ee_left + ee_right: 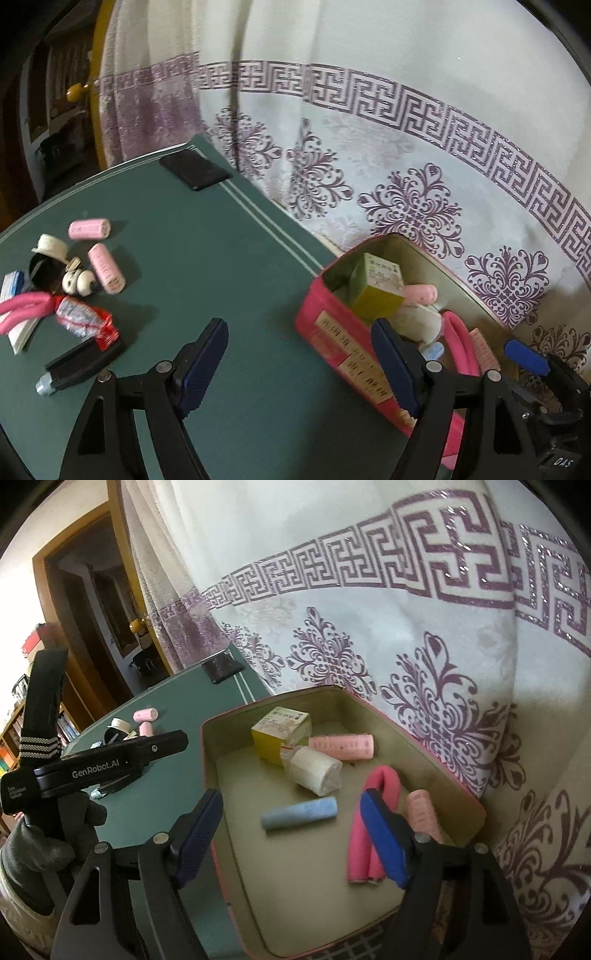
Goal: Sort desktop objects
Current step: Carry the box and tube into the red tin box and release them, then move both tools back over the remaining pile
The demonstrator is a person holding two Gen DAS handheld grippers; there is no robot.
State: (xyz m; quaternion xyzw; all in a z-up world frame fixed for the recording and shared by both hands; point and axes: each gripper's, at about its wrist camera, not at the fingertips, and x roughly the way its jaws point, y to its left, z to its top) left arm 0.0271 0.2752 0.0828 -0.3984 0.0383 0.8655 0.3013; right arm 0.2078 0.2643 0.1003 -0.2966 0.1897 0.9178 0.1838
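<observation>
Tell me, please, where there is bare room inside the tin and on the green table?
The tin has bare floor at its near end, below the blue roller. The green table is bare between the tin and the pile around the pink rollers, which is crowded.

My left gripper (299, 365) has a black skeletal frame with triangular cut-outs, silver round pivot screws at each linkage and two dark blue ribbed pads (201, 365). My right gripper (291, 834) is of identical build: black arms, silver pivot screws, blue ribbed pads (382, 836). Seen from the right wrist view, the left unit's black housing (107, 762) carries white "GenRobot.AI" lettering, a smaller white label I cannot read, and a black strap with white striped bands (38, 746). The hand (33, 845) gripping it wears a grey glove
</observation>
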